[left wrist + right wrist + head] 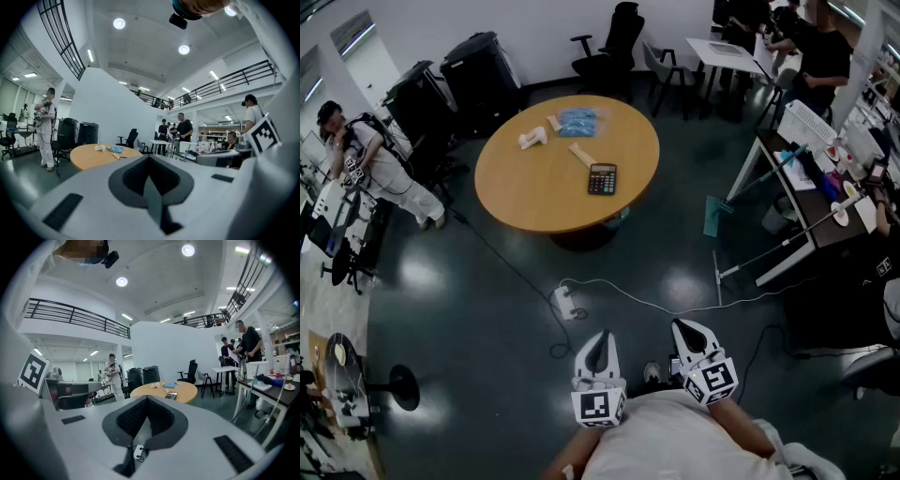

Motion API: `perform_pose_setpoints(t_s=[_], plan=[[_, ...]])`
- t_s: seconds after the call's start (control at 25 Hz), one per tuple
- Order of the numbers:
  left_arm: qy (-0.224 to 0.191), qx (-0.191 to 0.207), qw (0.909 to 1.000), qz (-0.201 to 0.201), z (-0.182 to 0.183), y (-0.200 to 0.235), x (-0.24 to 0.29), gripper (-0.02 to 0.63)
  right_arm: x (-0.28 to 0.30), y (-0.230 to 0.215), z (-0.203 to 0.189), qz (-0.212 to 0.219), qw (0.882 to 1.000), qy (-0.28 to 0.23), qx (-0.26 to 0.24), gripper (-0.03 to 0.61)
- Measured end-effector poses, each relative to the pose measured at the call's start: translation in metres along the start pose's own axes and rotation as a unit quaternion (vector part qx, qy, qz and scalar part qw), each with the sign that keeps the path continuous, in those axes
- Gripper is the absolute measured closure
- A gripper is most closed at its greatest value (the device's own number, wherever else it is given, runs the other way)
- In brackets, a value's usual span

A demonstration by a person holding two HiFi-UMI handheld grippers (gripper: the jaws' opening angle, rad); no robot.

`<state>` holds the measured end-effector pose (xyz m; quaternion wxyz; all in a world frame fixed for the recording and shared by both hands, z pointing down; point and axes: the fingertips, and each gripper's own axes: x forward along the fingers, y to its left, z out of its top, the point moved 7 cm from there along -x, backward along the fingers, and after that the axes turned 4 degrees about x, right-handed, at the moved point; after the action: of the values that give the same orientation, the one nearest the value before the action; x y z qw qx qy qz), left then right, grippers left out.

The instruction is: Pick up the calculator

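The black calculator (602, 178) lies face up on the right part of a round wooden table (525, 187), far ahead of me across the dark floor. In the right gripper view the calculator (171, 395) shows small on the table's (185, 391) near edge. My left gripper (602, 336) and right gripper (682, 326) are held close to my body, side by side and well short of the table. Both point roughly level toward it. Each has its white jaws together with nothing between them, as seen for the left gripper (150, 157) and the right gripper (148, 398).
A blue packet (578, 120), a white object (532, 139) and a wooden stick (580, 155) also lie on the table. A power strip (564, 300) with cables lies on the floor between me and the table. A person (380, 164) stands left; desks (811, 202) stand right.
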<state>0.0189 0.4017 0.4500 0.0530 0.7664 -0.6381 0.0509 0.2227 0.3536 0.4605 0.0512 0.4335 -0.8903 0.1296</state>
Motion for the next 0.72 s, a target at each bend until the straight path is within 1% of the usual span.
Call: perform_pose_setpoints(t_s=[0.12,0.28,0.48,0.6,0.72], plan=[[0.001,0.003,1.0,-0.003,-0.0003,0.0008,-0.0013,0.608,0.0,0.0013,0.0009,0.001,1.0,-0.001,-0.002,0.568],[0.001,-0.001,1.0,0.007,-0.0015,0.0011,-0.0035,0.608,0.0004,0.0011,0.0001,0.004,1.0,-0.001,-0.003,0.568],[0.006,0.001,0.9999,0.009,-0.0038,0.0032,-0.0055,0.609,0.0033,0.0024,-0.0027,0.008,1.0,0.0,-0.004,0.568],[0.007,-0.001,0.9999,0.015,-0.004,0.0036,-0.0051,0.608,0.0052,0.0013,-0.0002,0.009,1.0,-0.007,-0.004,0.567],[0.007,-0.002,0.9999,0.014,-0.0037,0.0005,-0.0014,0.609,0.0054,-0.0026,0.003,0.014,1.0,-0.014,-0.002,0.567]])
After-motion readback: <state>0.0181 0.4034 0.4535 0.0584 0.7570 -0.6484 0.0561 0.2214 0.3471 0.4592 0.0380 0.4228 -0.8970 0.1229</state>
